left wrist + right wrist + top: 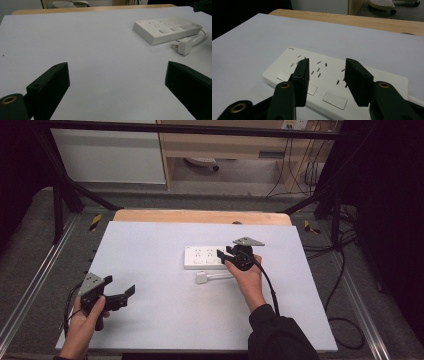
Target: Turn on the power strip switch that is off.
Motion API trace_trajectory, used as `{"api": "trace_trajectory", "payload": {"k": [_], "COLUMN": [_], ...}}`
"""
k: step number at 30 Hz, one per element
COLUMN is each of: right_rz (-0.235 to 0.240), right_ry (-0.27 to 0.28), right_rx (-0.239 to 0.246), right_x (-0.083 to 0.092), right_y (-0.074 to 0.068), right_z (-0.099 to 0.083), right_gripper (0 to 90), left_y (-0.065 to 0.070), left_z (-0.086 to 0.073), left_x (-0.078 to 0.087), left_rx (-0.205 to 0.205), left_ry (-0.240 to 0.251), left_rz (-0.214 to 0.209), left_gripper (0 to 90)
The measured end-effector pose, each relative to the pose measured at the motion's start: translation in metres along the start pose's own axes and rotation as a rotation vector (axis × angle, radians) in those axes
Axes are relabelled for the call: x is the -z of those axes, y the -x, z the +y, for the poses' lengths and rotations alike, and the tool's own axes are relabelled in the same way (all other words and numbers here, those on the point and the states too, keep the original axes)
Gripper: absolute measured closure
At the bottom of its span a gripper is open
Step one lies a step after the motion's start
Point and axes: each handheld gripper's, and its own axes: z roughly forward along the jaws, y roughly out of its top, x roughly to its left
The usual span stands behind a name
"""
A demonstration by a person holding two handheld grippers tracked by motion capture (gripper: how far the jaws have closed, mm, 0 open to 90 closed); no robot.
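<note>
A white power strip (205, 257) lies flat near the middle of the white table, its sockets and switches facing up. Just in front of it lies a white plug (201, 278) with its cable running off to the right. My right gripper (226, 254) hovers over the strip's right end, pointing left. In the right gripper view its jaws (328, 61) stand open above the strip (284, 62), with nothing between them. My left gripper (120, 284) is held near the table's front left, wide open and empty (117, 66). It looks toward the strip (166, 30) and plug (184, 46).
The white tabletop (165, 310) has a wooden strip (200, 216) along its far edge. A black frame (65, 190) surrounds the table, and black cables (345, 270) trail on the floor at the right.
</note>
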Motion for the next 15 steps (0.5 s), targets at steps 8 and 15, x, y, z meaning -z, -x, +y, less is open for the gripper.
{"api": "trace_trajectory", "payload": {"k": [8,15], "right_rz": [-0.025,-0.048], "right_ry": [-0.004,0.000], "right_rx": [-0.046,-0.088], "right_x": [0.006,0.012], "right_y": [0.009,0.018], "right_z": [0.004,0.007], "right_gripper": [38.2,26.1], "left_y": [0.000,-0.001], "left_z": [0.000,0.000], "left_x": [-0.001,0.001], "left_rx": [0.004,0.013], "left_ry": [-0.002,0.001], "left_rz": [0.000,0.000], "left_gripper": [5.7,5.7]}}
